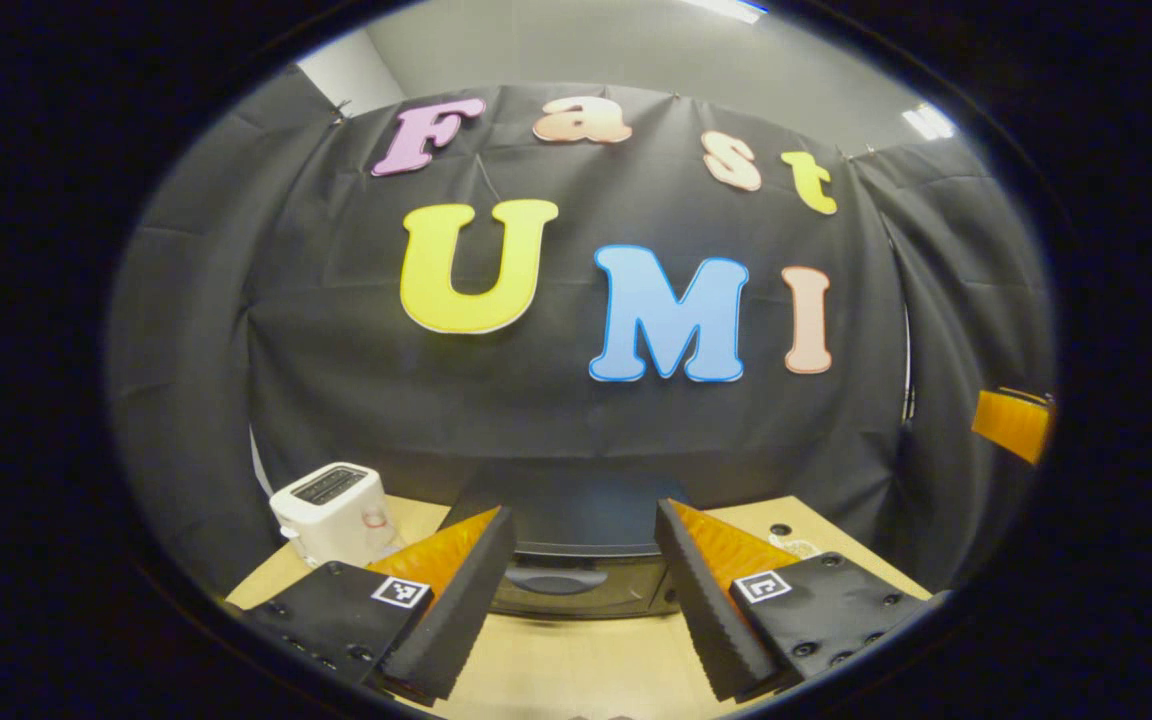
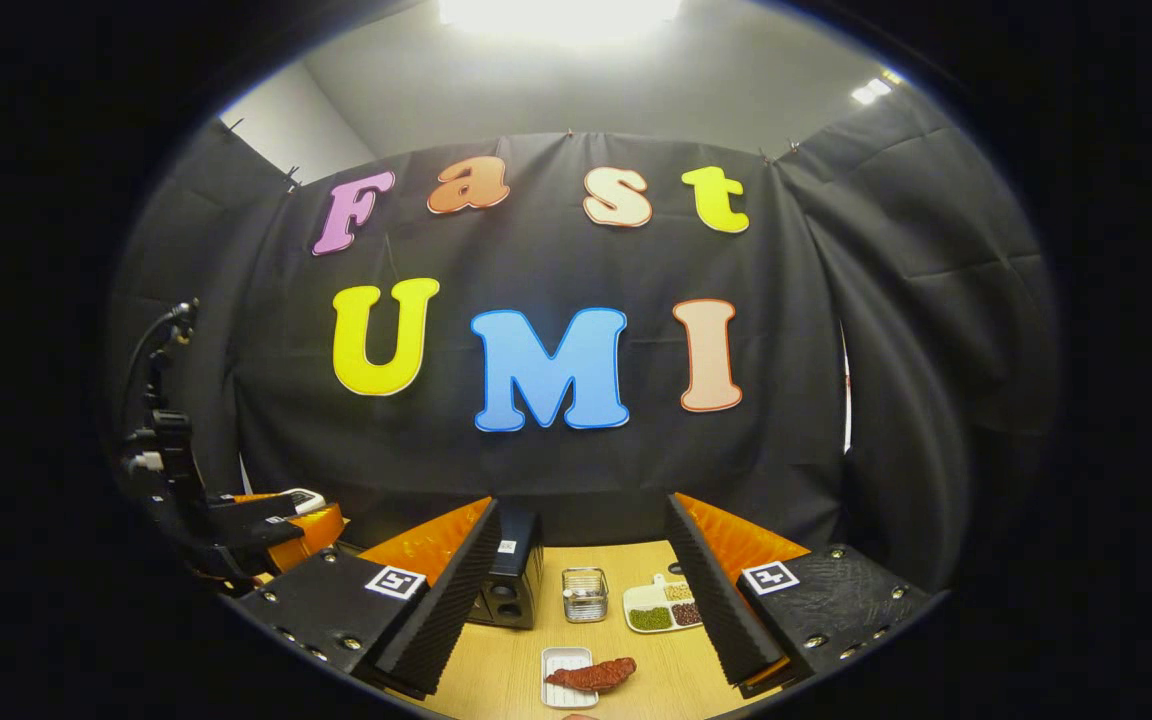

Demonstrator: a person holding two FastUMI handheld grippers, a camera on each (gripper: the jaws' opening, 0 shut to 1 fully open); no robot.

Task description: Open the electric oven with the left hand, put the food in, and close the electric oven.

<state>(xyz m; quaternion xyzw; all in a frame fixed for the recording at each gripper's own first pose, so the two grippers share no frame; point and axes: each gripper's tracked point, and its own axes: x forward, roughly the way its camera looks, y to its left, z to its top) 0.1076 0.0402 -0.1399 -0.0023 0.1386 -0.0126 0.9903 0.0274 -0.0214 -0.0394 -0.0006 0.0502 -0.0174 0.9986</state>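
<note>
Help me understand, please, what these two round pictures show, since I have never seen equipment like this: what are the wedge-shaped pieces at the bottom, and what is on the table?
There is no robot arm: a person holds a two-finger gripper in each hand, and a fisheye camera rides on each one, looking forward along its fingers. Those wedges are the fingers.

The left gripper view looks past the left gripper, open and empty, at the electric oven straight ahead on the wooden table, door closed. A white toaster stands to its left.

The right gripper view looks past the right gripper, also open and empty. Between its fingers you see the oven's side, a small wire basket, a white divided dish of what look like beans or seeds, and nearest, the food, a reddish-brown piece lying on a small white tray. The left gripper appears farther off on the left.
</note>
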